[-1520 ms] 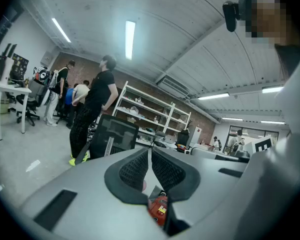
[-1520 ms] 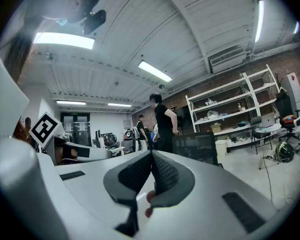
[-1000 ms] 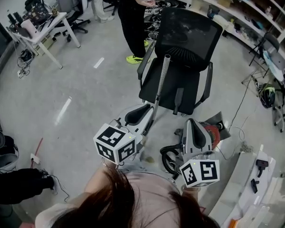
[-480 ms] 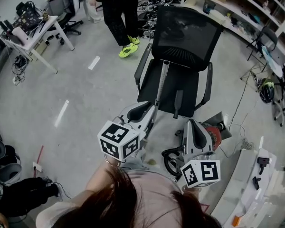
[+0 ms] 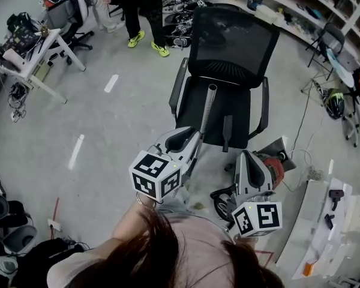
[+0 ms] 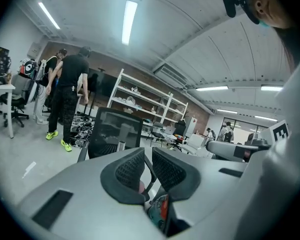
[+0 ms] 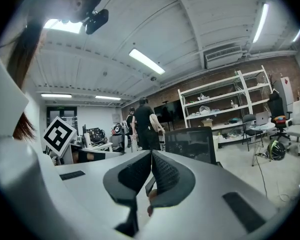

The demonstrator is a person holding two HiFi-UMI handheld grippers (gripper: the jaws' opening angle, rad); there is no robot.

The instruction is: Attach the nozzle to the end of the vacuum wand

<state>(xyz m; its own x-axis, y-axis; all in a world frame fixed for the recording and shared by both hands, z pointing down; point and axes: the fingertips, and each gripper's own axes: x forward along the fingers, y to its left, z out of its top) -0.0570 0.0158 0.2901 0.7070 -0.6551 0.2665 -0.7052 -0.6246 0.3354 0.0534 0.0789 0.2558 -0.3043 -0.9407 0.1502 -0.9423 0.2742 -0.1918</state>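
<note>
Vacuum wand [image 5: 207,110] stands propped against the office chair [image 5: 228,41], centre of the head view, and nobody is gripping it. Left gripper [image 5: 191,137] and right gripper [image 5: 245,156] are both clenched, both empty. Nudge the wand with shut jaws and it could slide off the seat. The left gripper view catches only its top end. The nozzle I can't pick out.

Black mesh chair [image 5: 228,47], grey wand [image 5: 205,110], red vacuum body [image 5: 276,165] at 4 o'clock, neon-yellow shoes [image 5: 134,39] at 11 o'clock.
</note>
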